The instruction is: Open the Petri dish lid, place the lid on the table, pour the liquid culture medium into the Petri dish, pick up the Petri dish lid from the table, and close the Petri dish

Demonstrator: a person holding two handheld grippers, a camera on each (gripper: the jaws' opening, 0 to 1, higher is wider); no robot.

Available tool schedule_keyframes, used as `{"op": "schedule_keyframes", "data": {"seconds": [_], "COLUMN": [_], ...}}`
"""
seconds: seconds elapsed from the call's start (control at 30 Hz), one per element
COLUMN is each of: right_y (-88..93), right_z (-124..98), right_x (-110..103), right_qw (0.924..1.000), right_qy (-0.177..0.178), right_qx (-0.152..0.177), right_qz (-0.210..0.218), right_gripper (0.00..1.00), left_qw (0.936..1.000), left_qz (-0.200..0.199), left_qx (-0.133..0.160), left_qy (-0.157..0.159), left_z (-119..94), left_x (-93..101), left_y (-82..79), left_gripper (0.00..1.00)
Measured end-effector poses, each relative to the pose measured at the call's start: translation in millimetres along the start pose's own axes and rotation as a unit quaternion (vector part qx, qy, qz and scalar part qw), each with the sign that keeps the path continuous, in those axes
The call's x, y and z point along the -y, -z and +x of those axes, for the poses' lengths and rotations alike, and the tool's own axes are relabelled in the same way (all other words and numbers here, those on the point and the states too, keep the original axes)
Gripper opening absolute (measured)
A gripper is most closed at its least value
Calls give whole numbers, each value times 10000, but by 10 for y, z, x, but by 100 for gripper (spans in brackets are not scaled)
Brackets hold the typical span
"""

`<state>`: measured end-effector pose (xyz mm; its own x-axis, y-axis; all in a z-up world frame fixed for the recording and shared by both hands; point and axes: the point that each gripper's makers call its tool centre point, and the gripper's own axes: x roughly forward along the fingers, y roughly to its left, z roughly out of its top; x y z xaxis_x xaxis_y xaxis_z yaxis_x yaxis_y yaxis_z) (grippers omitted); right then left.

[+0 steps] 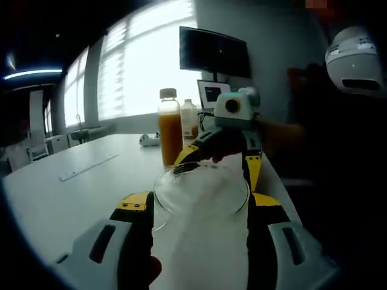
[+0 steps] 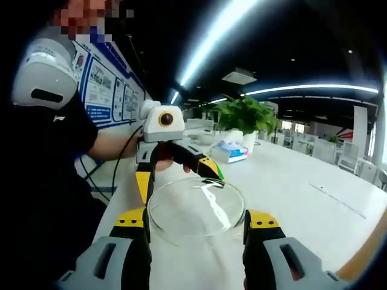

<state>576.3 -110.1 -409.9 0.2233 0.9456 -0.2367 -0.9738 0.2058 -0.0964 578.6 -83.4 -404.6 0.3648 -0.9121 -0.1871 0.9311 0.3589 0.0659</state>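
A clear glass Petri dish (image 1: 201, 190) is held above the white table (image 1: 72, 193), with its lid on as far as I can tell. My left gripper (image 1: 201, 205) is shut on its near sides, one yellow-padded jaw on each flank. My right gripper (image 1: 221, 158) comes in from the far side and grips the same dish. In the right gripper view the Petri dish (image 2: 196, 208) lies between the jaws of my right gripper (image 2: 196, 222), and my left gripper (image 2: 176, 172) meets its far rim. I cannot tell which gripper holds the lid and which the base. A bottle of orange liquid (image 1: 170, 130) stands behind.
A smaller bottle (image 1: 189, 118), a laptop (image 1: 211, 93) and a monitor (image 1: 214, 51) are at the table's far end. A pale strip (image 1: 87, 168) lies to the left. A potted plant (image 2: 245, 115) and a tissue box (image 2: 230, 152) stand on the table. A person in black (image 2: 42, 181) is close by.
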Motion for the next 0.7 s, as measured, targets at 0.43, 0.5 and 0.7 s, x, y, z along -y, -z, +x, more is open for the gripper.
{"op": "schedule_keyframes", "data": {"seconds": [0.43,0.5,0.7], "right_y": [78,103,213], "right_z": [-33,-26,7], "right_x": [-162,-177,-236], "right_qw": [10000,10000,9998], "right_qy": [11,10,-17], "right_qx": [-65,-49,-174], "right_qz": [1,35,122], "right_gripper": [56,56,56], "left_qw": [10000,10000,9997], "left_qz": [-51,-62,-123], "left_qx": [0,-8,-176], "left_qy": [44,52,92], "left_z": [-23,-25,-7], "left_x": [167,175,220], "left_y": [92,110,264], "left_gripper": [53,53,53]}}
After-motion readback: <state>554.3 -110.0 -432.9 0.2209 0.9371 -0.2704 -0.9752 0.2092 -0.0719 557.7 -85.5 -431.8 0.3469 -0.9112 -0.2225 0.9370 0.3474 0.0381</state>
